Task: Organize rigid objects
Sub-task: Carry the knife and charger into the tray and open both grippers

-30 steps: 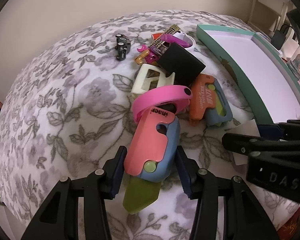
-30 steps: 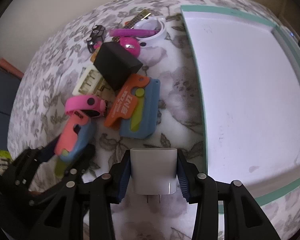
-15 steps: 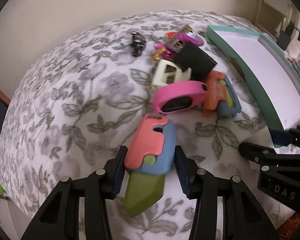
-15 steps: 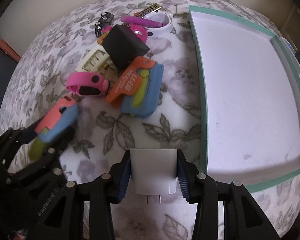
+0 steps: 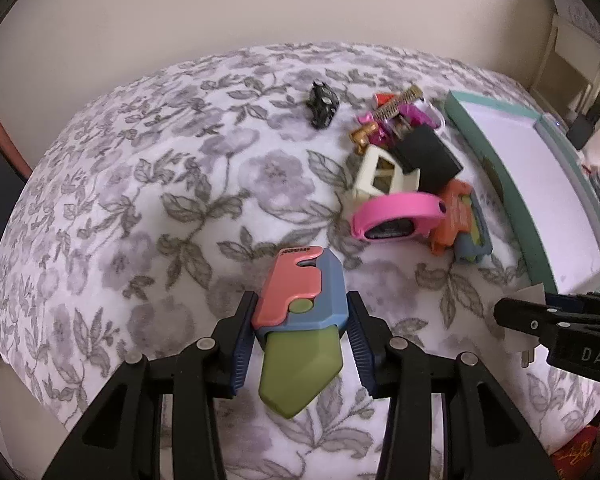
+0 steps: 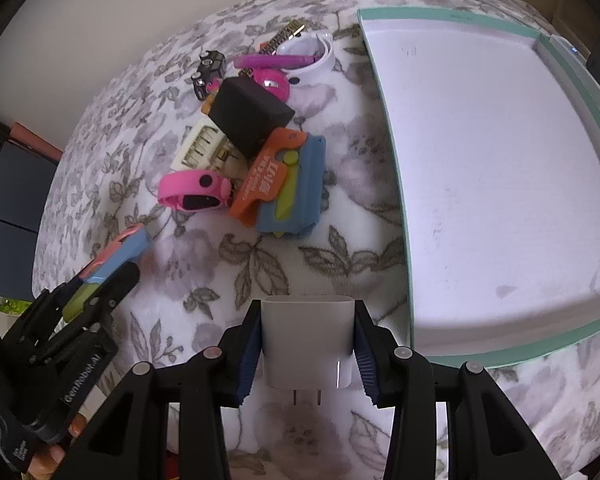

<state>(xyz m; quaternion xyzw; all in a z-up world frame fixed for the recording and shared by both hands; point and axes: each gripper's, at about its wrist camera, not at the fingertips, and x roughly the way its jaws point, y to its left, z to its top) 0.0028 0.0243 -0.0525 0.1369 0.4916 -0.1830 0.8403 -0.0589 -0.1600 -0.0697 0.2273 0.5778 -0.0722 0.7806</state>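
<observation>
Between left tongs, pink-and-blue toy knife now sitting clamped, pulled clear of toy pile it lay against a second ago. Right tongs gripping white plug adapter, hanging just beside teal tray. Both tongs pointing steeply down over floral bedspread; both pieces likely heading trayward.

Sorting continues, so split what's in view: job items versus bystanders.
Job: pink-blue toy knife in left gripper; white plug adapter in right gripper; toy pile; teal tray.
Bystanders: floral blanket; white chair.
</observation>
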